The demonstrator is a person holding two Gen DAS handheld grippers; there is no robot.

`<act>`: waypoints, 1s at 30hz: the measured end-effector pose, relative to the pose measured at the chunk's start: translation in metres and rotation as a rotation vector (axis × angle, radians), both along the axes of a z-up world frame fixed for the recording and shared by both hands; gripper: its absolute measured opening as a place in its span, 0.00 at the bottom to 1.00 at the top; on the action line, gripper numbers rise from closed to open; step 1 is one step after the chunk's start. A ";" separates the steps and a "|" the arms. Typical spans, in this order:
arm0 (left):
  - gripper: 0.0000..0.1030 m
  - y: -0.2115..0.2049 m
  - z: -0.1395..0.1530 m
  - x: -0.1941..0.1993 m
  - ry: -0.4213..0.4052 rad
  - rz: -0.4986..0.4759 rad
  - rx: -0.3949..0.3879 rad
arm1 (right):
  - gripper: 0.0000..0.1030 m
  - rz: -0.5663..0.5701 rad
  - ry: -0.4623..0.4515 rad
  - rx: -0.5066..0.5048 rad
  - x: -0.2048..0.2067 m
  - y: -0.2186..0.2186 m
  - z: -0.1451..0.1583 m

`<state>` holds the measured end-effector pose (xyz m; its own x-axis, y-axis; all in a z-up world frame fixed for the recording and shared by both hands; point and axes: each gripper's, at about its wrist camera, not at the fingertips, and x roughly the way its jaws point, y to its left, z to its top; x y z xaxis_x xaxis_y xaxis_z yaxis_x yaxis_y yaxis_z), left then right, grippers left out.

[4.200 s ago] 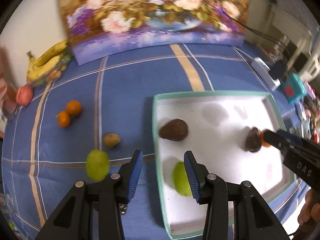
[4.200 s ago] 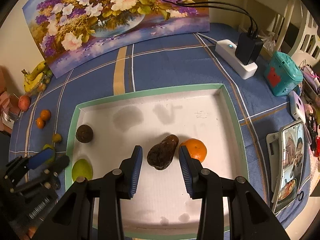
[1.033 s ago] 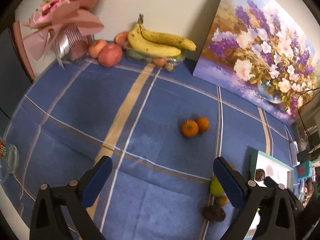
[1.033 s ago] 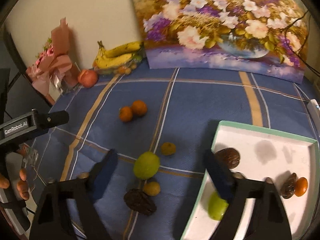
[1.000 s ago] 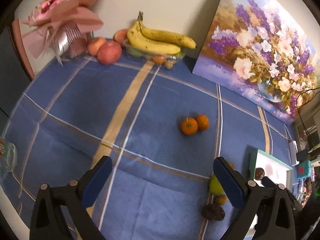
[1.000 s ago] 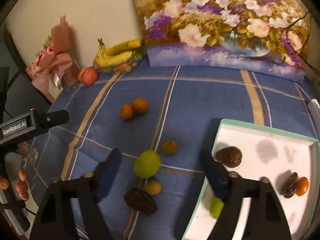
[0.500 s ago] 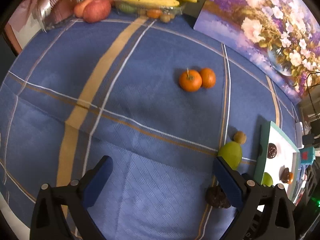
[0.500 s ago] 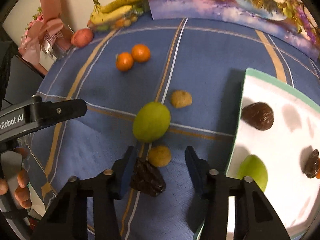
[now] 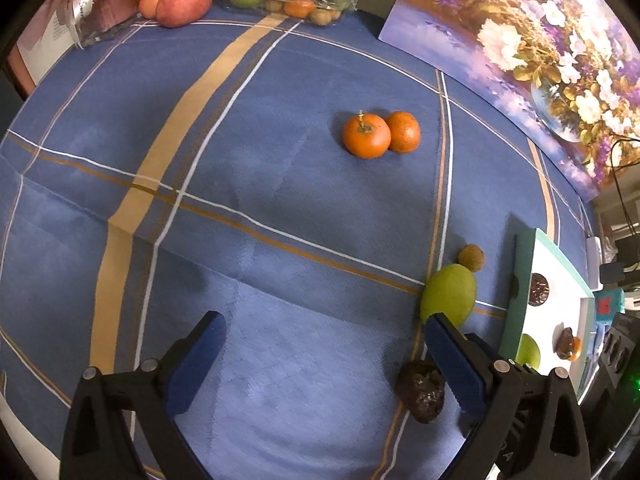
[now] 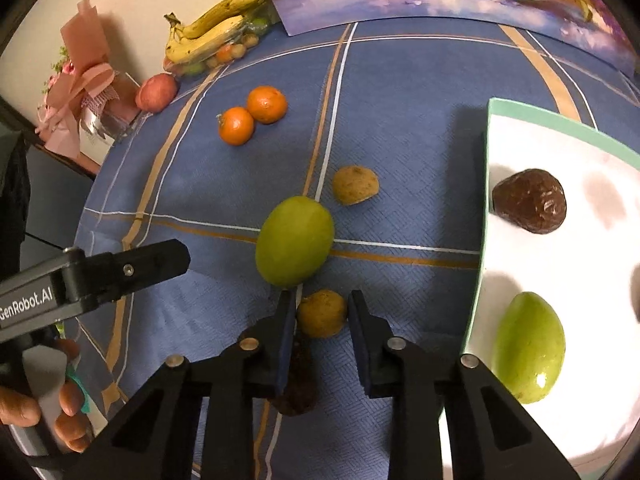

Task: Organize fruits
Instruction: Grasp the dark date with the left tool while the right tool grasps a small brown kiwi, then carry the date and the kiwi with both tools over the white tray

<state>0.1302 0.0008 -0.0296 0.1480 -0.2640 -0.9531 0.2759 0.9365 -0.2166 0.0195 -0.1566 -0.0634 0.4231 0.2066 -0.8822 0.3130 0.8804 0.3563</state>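
Both wrist views steeply downward; shared green mango (image 9: 449, 297) (image 10: 295, 241), oranges (image 9: 380, 134) (image 10: 252, 115)

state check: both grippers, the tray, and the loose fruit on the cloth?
left gripper: open wide, nothing between the fingers.
right gripper: fingers either side of the small yellow fruit; contact unclear.
tray: holds a dark fruit and a green fruit.
green mango: loose on the cloth.
two oranges: on the cloth, touching.
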 end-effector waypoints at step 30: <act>0.36 -0.066 -0.016 -0.062 0.060 -0.134 0.025 | 0.27 -0.119 -0.087 -0.057 -0.061 -0.047 0.057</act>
